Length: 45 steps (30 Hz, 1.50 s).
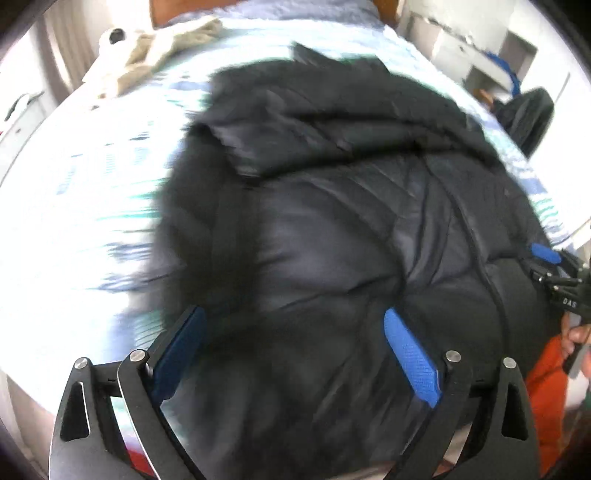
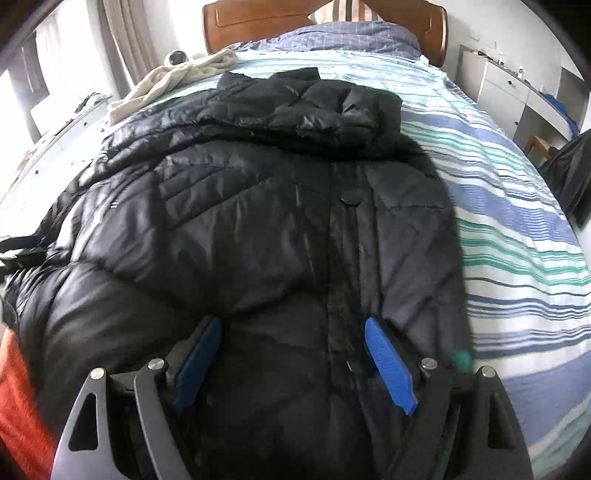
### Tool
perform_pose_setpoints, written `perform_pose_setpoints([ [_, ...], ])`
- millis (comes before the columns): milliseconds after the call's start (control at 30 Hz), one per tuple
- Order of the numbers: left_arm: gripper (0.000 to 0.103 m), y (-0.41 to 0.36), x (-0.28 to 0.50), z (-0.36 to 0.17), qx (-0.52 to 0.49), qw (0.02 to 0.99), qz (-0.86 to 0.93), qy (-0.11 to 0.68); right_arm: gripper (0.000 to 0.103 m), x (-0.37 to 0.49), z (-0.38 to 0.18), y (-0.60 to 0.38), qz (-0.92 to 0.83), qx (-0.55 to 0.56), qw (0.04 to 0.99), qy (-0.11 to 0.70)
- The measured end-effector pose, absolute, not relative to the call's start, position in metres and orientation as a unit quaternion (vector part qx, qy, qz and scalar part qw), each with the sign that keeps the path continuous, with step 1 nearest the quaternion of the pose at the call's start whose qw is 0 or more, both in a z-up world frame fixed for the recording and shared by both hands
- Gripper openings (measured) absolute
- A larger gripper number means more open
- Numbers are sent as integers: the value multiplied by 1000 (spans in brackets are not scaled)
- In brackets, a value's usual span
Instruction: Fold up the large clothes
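A large black puffer jacket (image 1: 332, 221) lies spread on the striped bed, hood at the far end; it also fills the right wrist view (image 2: 240, 229). My left gripper (image 1: 295, 325) is open, its blue pads wide apart just above the jacket's near part. My right gripper (image 2: 295, 332) is open too, jaws wide over the jacket's lower front beside the zipper line (image 2: 347, 258). The right gripper also shows at the right edge of the left wrist view (image 1: 550, 262). Neither holds cloth.
The bed (image 2: 517, 240) has a blue, green and white striped sheet. A beige cloth (image 2: 177, 77) lies at the far left by the wooden headboard (image 2: 258, 22). White drawers (image 2: 502, 88) and a dark chair (image 2: 572, 177) stand at the right. Orange trousers (image 1: 546, 387) are close by.
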State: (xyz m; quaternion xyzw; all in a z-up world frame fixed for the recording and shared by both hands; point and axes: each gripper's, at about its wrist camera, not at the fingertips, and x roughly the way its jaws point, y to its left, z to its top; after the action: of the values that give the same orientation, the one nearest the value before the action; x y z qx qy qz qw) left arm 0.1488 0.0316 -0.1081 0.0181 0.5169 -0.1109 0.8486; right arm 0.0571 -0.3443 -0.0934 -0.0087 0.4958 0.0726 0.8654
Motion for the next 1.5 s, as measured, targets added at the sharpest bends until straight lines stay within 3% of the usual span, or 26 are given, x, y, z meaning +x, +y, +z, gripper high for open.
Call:
perform_pose_setpoints([
  [233,100,114,115,-45,50,890,-16,452,82,26,-51,-373,53,4,880,472],
  [433,101,42,123,-102,4,882,-124,455,82,32,-56,-343,85,0,876,475],
  [567,102,9,119,-162,67,871,-103,476,82,22,-97,-336,92,-30,844,527],
  [700,102,10,93,-156,78,875,-112,464,82,0,-97,-360,88,17,845,527],
  [867,103,9,87,-162,84,872,-122,467,82,-1,-99,-352,79,-4,846,527],
  [967,103,8,96,-175,73,871,-121,470,88,4,-116,-348,81,-11,847,525],
  [1267,102,19,32,-146,114,843,-156,502,87,-20,-89,-353,73,-19,840,538],
  [1500,102,109,28,-111,-83,856,-131,492,87,-38,-59,-391,64,63,851,517],
])
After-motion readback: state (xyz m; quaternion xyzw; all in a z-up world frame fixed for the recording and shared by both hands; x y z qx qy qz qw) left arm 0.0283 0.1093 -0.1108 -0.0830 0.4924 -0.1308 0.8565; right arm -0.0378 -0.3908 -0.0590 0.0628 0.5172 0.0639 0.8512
